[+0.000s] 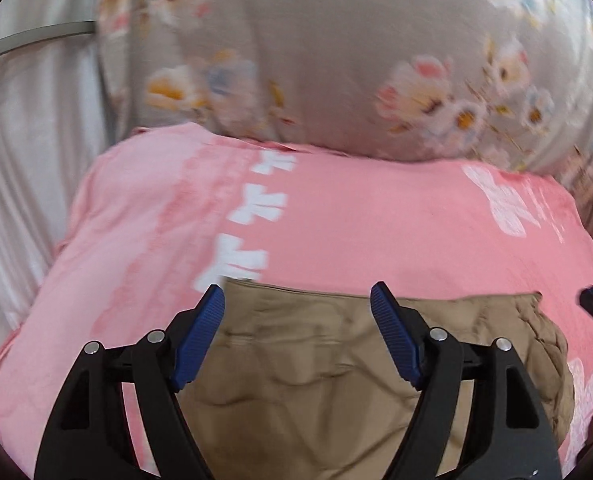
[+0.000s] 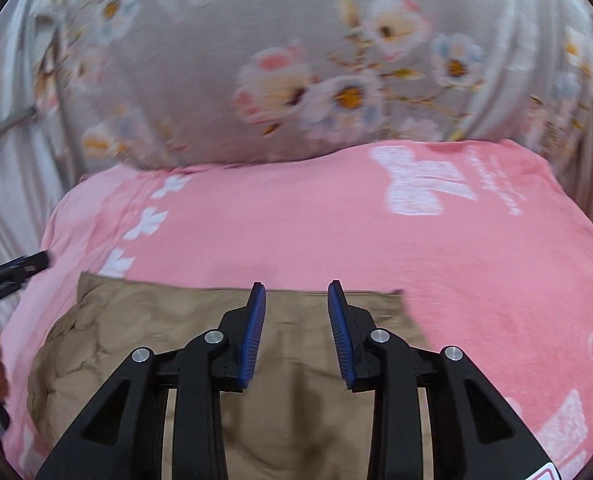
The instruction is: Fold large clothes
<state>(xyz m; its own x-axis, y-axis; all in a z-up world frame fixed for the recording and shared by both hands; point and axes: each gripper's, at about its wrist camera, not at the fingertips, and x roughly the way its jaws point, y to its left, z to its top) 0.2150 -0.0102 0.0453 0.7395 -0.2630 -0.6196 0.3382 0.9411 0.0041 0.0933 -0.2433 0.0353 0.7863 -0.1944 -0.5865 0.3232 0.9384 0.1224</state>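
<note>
The trousers (image 1: 316, 380) lie folded on the pink sheet (image 1: 356, 216) just below both grippers. Left gripper (image 1: 298, 300) and right gripper (image 2: 296, 296) hang released, nothing between the 2 pads of either, apparently letting the fold settle.

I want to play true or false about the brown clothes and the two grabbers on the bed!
1. The brown garment lies on a pink blanket. True.
2. The left gripper is squeezing the garment. False: its jaws stand wide apart, nothing between them.
3. A grey flowered cloth rises behind the blanket. True.
4. The right gripper holds a sock. False: its jaws are apart and empty.
</note>
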